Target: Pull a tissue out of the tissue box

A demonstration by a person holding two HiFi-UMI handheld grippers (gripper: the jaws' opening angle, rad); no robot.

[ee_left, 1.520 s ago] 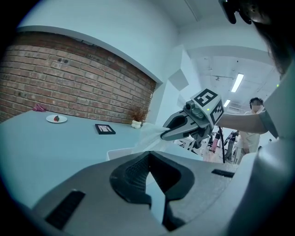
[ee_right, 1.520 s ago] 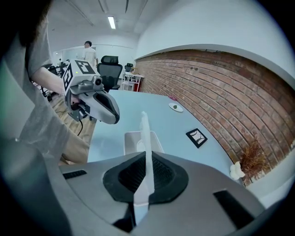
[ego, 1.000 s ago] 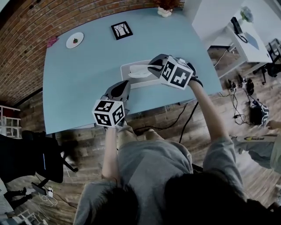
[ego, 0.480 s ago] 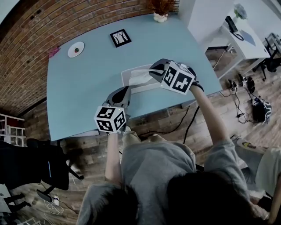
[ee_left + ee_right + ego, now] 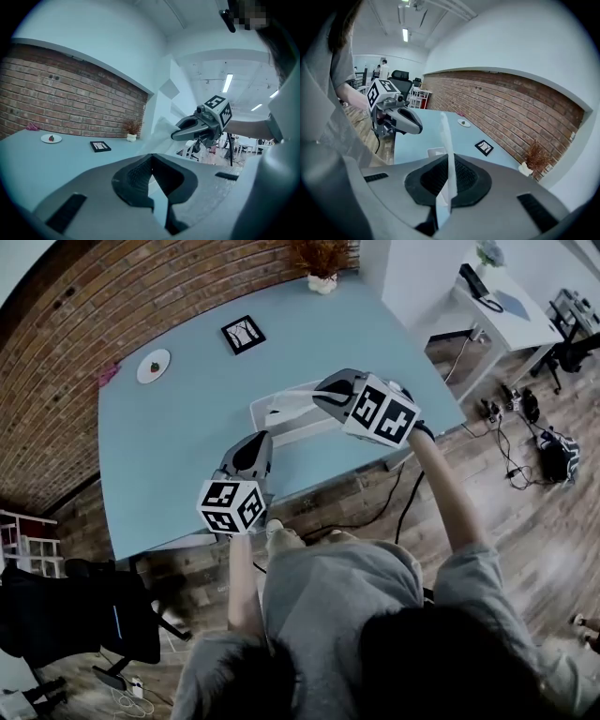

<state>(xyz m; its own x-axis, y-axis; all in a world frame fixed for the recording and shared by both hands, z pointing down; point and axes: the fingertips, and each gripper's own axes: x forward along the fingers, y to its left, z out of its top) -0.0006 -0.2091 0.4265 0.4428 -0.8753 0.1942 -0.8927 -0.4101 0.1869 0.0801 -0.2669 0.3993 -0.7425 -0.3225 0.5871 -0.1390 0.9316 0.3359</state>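
Observation:
A white tissue box lies on the light blue table near its front edge. My right gripper hovers above the box, shut on a white tissue that stretches from the jaws down toward the box. In the right gripper view the tissue runs as a thin strip between the pads, with the box below. My left gripper rests near the table's front edge, left of the box, shut with nothing in it. The left gripper view shows the right gripper and the pale tissue hanging from it.
A framed picture, a small plate and a potted plant sit toward the far side of the table. A brick wall runs behind. A black chair stands at the left, a white desk at the right.
My right gripper has risen a little with the tissue, which now stands farther out of the box. The left gripper has stayed near the table's front edge.

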